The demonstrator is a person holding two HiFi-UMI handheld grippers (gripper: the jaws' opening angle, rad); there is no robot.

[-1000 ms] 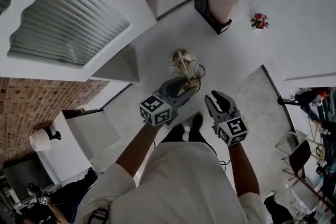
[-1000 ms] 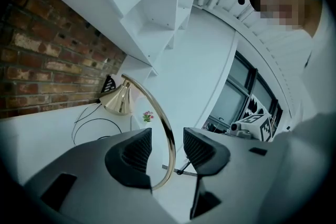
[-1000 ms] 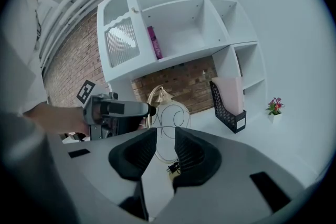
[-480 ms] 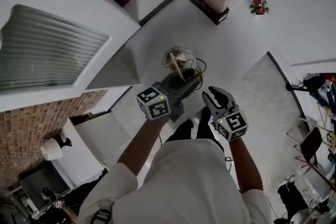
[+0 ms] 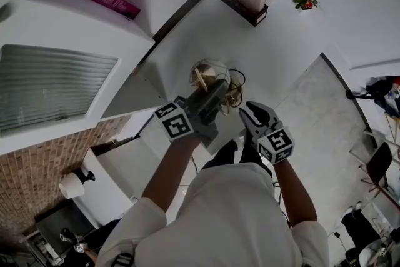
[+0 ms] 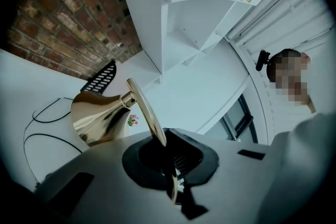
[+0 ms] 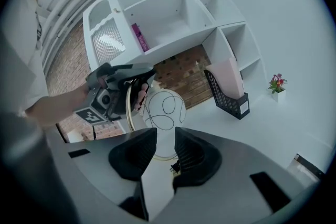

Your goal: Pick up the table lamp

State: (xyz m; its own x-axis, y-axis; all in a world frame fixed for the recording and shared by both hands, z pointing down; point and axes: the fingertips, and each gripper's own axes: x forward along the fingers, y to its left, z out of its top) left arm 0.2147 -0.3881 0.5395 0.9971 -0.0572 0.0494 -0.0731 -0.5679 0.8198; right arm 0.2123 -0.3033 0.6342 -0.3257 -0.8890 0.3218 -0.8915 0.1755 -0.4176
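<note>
Left gripper level, tight on table lamp

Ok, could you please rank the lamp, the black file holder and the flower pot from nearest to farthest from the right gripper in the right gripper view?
1. The lamp: straight ahead, just past the right gripper's fingers.
2. The file holder: farther back, to the right.
3. The flower pot: farthest, right, by the wall.
</note>
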